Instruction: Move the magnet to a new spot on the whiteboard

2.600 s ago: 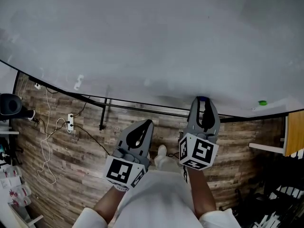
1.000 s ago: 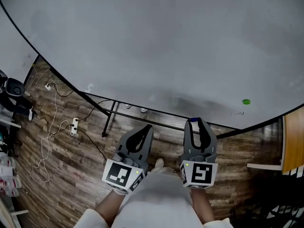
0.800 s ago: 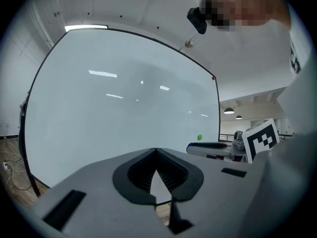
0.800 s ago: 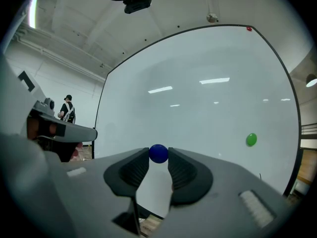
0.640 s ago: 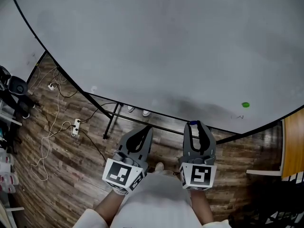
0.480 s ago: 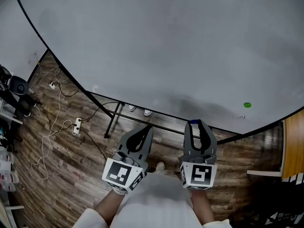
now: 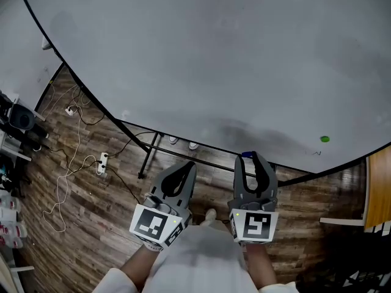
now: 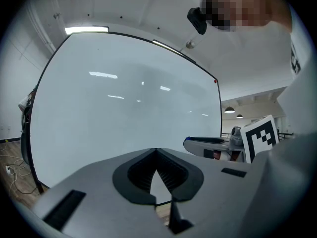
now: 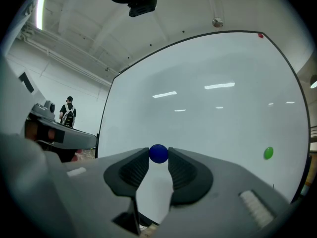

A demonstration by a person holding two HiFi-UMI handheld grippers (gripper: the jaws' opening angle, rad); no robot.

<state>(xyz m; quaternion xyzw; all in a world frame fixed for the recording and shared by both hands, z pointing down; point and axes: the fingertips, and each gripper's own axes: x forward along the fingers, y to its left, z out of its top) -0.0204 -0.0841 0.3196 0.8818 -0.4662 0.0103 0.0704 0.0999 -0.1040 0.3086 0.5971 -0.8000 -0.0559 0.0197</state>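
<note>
White sleeves (image 7: 116, 279) – grey grippers (image 7: 188, 165) (image 7: 252, 159), marker cubes (image 7: 154, 223)

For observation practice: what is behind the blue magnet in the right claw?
Plain whiteboard, a green magnet further right. The spot directly behind the blue magnet is hidden.

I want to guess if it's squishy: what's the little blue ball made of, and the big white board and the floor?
Blue ball: probably hard plastic; smooth, evenly coloured, perfectly round.
Whiteboard: glossy coated panel, because ceiling lights mirror in it.
Floor: brown wood-look planks; real wood or laminate, I can't tell.
</note>
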